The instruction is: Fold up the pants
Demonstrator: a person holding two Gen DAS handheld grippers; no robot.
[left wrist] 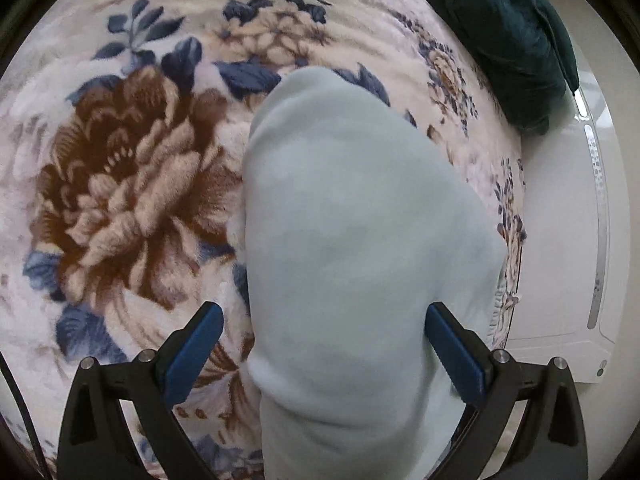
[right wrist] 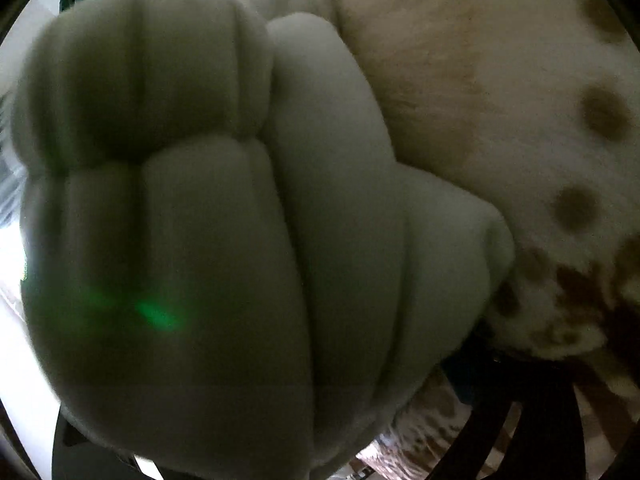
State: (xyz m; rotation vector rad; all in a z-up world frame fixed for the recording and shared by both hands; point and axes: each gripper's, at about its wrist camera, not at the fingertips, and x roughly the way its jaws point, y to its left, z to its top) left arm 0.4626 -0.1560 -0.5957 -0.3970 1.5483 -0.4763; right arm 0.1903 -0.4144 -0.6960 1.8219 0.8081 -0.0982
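The pants (left wrist: 352, 240) are pale blue-grey fleece and lie in a long strip on the floral blanket (left wrist: 132, 184). My left gripper (left wrist: 324, 328) is open, its blue pads (left wrist: 196, 352) wide apart on either side of the pants' near end. In the right wrist view a bunched, gathered part of the pants (right wrist: 200, 220) fills the frame right against the camera. It hides the right gripper's fingertips; only dark frame parts show at the bottom.
A dark green velvet cushion (left wrist: 504, 40) lies at the blanket's far right corner. A white bed frame or appliance edge (left wrist: 568, 240) runs along the right. The blanket also shows in the right wrist view (right wrist: 500, 100), cream with brown spots.
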